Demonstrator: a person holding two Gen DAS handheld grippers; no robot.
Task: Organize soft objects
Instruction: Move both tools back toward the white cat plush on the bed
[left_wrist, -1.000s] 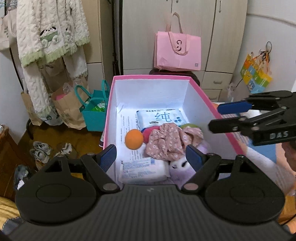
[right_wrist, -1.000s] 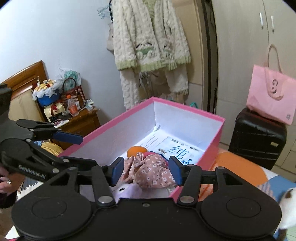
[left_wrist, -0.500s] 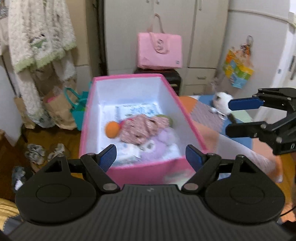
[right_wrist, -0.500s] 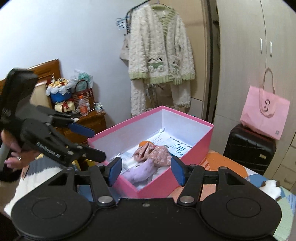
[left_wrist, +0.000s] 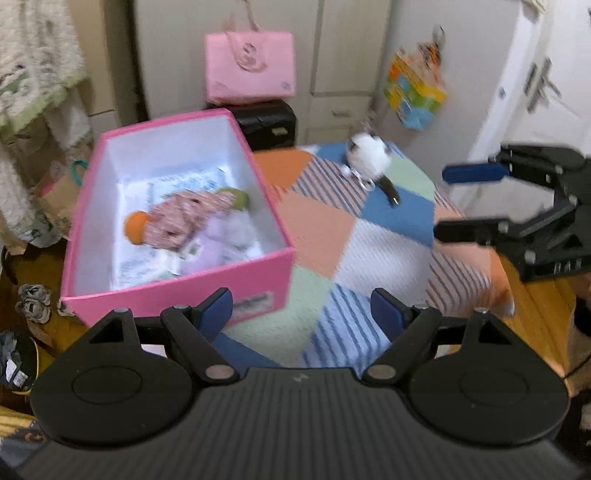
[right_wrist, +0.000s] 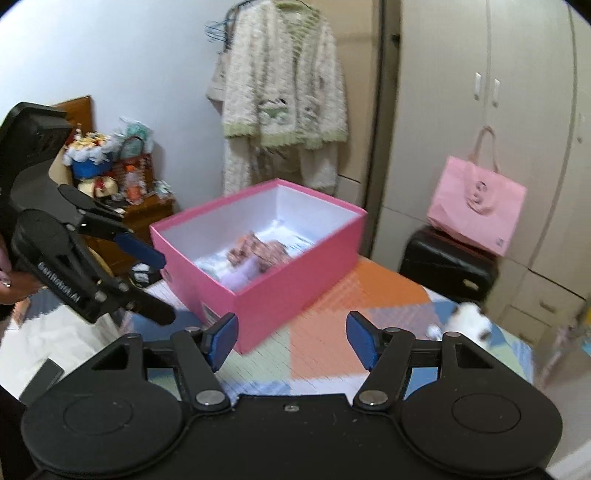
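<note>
A pink box stands on the patchwork-covered table. Inside lie a pink floral cloth, an orange ball, a lilac plush and tissue packs. A white plush toy lies at the table's far right corner. My left gripper hovers open and empty over the cloth, in front of the box. My right gripper is empty, its jaws opening, to the right of the box.
A pink tote bag sits on a black suitcase behind the table. A cream knit cardigan hangs by the wardrobe. A wooden nightstand with clutter is at the left. Shoes lie on the floor.
Both grippers have pulled back from over the box and swung right; the box now sits farther off and the white plush has come into view. The right jaws stand wider.
</note>
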